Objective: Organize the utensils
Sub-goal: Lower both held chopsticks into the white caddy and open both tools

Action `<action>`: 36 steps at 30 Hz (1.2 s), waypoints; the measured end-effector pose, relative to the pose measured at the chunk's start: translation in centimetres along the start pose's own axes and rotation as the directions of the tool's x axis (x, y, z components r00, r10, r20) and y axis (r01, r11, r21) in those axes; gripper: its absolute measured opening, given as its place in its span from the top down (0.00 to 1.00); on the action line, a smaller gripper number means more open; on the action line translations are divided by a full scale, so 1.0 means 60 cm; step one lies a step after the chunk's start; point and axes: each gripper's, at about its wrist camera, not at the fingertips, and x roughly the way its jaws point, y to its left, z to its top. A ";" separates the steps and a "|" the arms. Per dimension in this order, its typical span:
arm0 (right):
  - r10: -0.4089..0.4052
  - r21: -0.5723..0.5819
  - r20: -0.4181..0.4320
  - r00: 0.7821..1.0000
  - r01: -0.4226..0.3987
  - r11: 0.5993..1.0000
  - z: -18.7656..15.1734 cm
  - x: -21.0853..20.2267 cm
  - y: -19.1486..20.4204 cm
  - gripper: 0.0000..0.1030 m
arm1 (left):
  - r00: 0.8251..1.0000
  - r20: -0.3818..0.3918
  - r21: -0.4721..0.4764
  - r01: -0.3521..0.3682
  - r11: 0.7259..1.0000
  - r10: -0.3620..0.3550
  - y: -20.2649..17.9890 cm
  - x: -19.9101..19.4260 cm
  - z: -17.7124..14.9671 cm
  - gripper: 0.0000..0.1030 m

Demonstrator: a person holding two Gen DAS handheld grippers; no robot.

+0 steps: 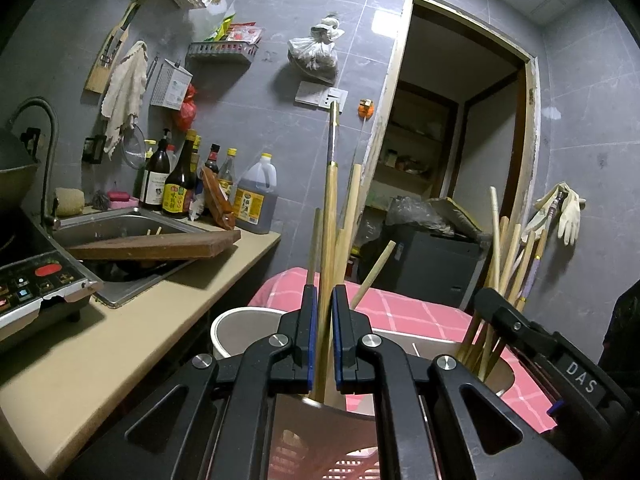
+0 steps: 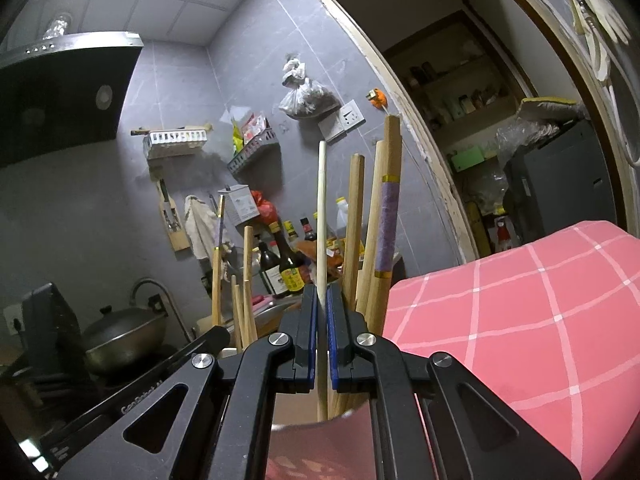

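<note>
My left gripper [image 1: 323,300] is shut on a long wooden chopstick [image 1: 330,208] with a dark banded top, standing upright among other chopsticks over a white holder [image 1: 232,328]. My right gripper [image 2: 322,300] is shut on a pale, thin chopstick [image 2: 321,216] standing upright in a second bunch of wooden chopsticks [image 2: 372,232]. The right gripper also shows in the left wrist view [image 1: 532,332], beside that bunch [image 1: 508,252]. The left gripper's body shows in the right wrist view at lower left [image 2: 152,384].
A beige counter [image 1: 132,320] runs left with a sink [image 1: 132,220], a wooden board [image 1: 160,246], sauce bottles [image 1: 180,184] and an induction cooker [image 1: 36,284]. A pink checked cloth [image 2: 520,320] lies to the right. An open doorway [image 1: 452,152] is behind. A wok [image 2: 124,332] sits at left.
</note>
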 end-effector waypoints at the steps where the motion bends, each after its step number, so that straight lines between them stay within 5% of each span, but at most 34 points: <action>1: 0.002 -0.001 -0.001 1.000 -0.002 1.000 0.001 -0.003 0.000 0.97 | 1.000 -0.002 -0.003 0.005 1.000 -0.005 0.002 -0.001 0.000 0.95; 18: -0.028 -0.035 -0.039 0.999 0.026 0.999 -0.001 -0.021 0.005 0.95 | 0.998 -0.020 -0.045 0.065 0.997 -0.066 0.022 -0.008 0.009 0.95; 36: -0.017 -0.032 -0.077 0.997 0.015 0.999 -0.005 -0.016 0.006 0.95 | 0.999 -0.026 -0.008 0.042 0.999 -0.042 0.017 -0.018 -0.005 0.94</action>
